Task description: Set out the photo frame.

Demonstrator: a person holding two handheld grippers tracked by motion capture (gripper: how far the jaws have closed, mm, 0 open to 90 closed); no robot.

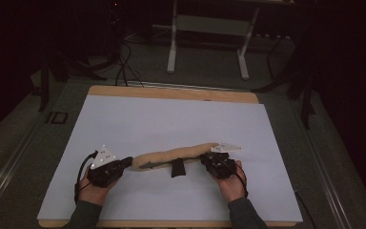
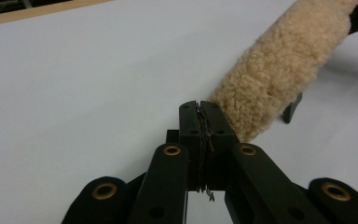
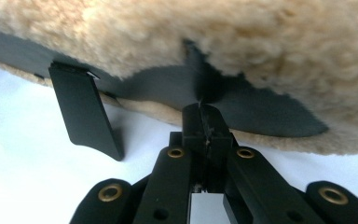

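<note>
A long tan fleece cover (image 1: pixel 176 153) with a black lining lies across the white sheet (image 1: pixel 171 119), stretched between both grippers. My left gripper (image 1: pixel 126 163) is at its left end. In the left gripper view the jaws (image 2: pixel 200 109) are pressed together with a thin dark frayed edge pinched between them, and the fleece (image 2: pixel 284 65) lies against the right jaw. My right gripper (image 1: pixel 205 157) is at the other end. Its jaws (image 3: pixel 204 112) are shut on the black lining under the fleece (image 3: pixel 261 42). A black tab (image 3: pixel 86 112) hangs from the lining (image 1: pixel 177 168).
The white sheet covers a wooden table top (image 1: pixel 171 92). Beyond the table's far edge stand a white frame (image 1: pixel 207 28) and cables (image 1: pixel 124 67) on a dark floor. Bare sheet lies behind and in front of the cover.
</note>
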